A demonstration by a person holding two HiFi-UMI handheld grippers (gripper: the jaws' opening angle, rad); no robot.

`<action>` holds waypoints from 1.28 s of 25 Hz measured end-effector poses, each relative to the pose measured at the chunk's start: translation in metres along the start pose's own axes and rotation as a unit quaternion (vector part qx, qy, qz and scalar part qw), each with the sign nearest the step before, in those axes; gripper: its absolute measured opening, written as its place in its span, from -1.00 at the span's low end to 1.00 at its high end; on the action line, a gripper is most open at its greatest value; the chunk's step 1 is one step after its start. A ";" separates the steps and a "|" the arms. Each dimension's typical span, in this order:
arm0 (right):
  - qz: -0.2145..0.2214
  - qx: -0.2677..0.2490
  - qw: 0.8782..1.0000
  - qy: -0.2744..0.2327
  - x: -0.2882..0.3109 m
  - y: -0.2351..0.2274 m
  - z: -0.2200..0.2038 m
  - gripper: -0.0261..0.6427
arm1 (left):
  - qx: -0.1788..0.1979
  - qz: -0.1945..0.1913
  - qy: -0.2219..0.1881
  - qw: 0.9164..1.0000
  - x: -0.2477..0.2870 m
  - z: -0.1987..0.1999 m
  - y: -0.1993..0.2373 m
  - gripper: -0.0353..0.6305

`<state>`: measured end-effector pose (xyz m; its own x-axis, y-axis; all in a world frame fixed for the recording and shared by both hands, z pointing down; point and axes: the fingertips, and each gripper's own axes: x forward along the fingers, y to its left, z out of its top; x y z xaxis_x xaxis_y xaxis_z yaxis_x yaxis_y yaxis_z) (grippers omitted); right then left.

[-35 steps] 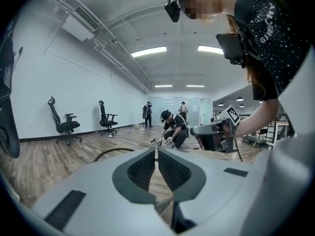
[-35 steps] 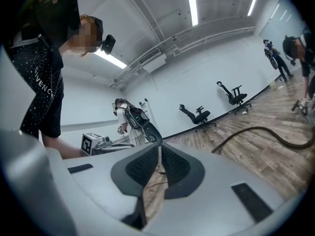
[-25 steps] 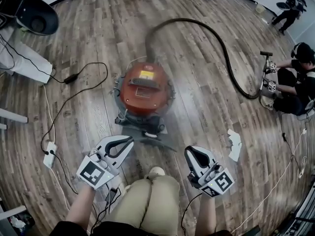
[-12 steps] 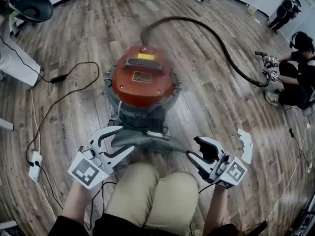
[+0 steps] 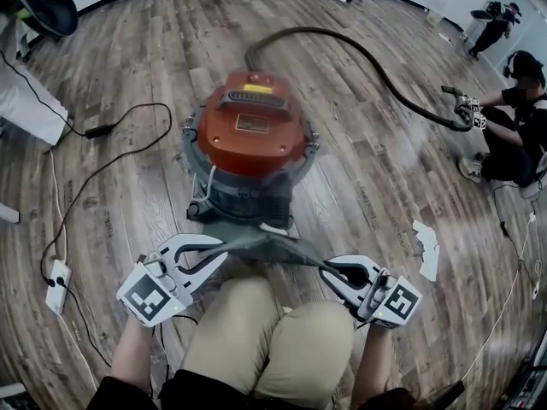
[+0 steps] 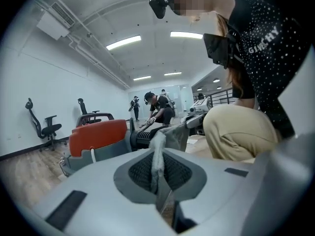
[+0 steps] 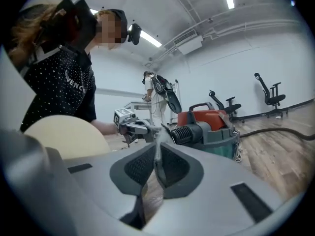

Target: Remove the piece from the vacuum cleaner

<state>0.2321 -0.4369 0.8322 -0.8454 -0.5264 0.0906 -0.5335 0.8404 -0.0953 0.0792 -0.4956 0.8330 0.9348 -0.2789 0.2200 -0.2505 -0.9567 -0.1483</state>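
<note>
An orange-lidded grey vacuum cleaner (image 5: 256, 131) stands on the wood floor in front of my knees, its black hose (image 5: 376, 67) curving away to the right. A flat grey bag-like piece (image 5: 261, 244) sticks out from its near side. My left gripper (image 5: 220, 253) is closing on the piece's left end, whose thin edge (image 6: 158, 154) sits pinched between the pads. My right gripper (image 5: 329, 268) is closing on the right end, and the edge (image 7: 156, 149) is pinched there too. The canister shows behind the jaws in both gripper views (image 6: 96, 136) (image 7: 209, 122).
A black cable (image 5: 102, 173) runs across the left floor to a white power strip (image 5: 56, 277). A torn white paper (image 5: 426, 251) lies to the right. Another person (image 5: 517, 135) sits at the far right near the hose end. Office chairs stand at the back wall.
Both grippers moved forward from beside my knees to the vacuum's near side. Their jaws stood open half a second ago and are now closed on the grey piece's ends.
</note>
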 end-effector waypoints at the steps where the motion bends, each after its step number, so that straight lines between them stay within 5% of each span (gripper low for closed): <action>1: 0.012 0.009 1.000 -0.006 -0.006 0.005 -0.001 -0.81 | -0.006 -0.013 -0.012 1.000 -0.004 0.003 -0.003 -0.81; 4: 0.020 0.028 0.999 0.002 -0.016 0.007 -0.004 -0.81 | -0.029 -0.031 -0.002 0.999 -0.010 -0.004 -0.011 -0.80; 7: -0.035 0.035 0.999 -0.004 -0.009 -0.017 0.000 -0.72 | -0.040 -0.009 0.031 0.999 -0.006 -0.018 -0.006 -0.78; 11: -0.098 0.056 0.991 -0.071 -0.017 -0.047 0.017 -0.57 | -0.087 0.078 -0.059 0.991 -0.012 0.004 0.024 -0.70; 13: -0.090 0.055 0.992 -0.073 -0.017 -0.046 0.017 -0.57 | -0.089 0.096 -0.097 0.987 -0.019 0.013 0.033 -0.70; 16: -0.053 0.052 0.994 -0.075 -0.009 -0.035 0.014 -0.58 | -0.072 0.085 -0.079 0.991 -0.015 0.008 0.026 -0.71; 18: -0.050 0.034 0.996 -0.064 -0.002 -0.032 0.011 -0.89 | -0.075 0.081 -0.067 0.992 -0.009 0.003 0.023 -0.86; 22: -0.049 0.003 0.998 -0.040 0.009 -0.029 0.006 -0.89 | -0.083 0.087 -0.067 0.991 -0.004 -0.001 0.024 -0.86; 32: -0.048 0.034 0.997 -0.046 0.007 -0.030 -0.008 -0.89 | -0.099 0.122 -0.060 0.986 -0.006 -0.024 0.032 -0.86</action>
<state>0.2421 -0.4643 0.8437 -0.7875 -0.6163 0.0119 -0.6101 0.7765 -0.1576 0.0595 -0.5269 0.8497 0.8603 -0.5028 0.0838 -0.5054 -0.8628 0.0113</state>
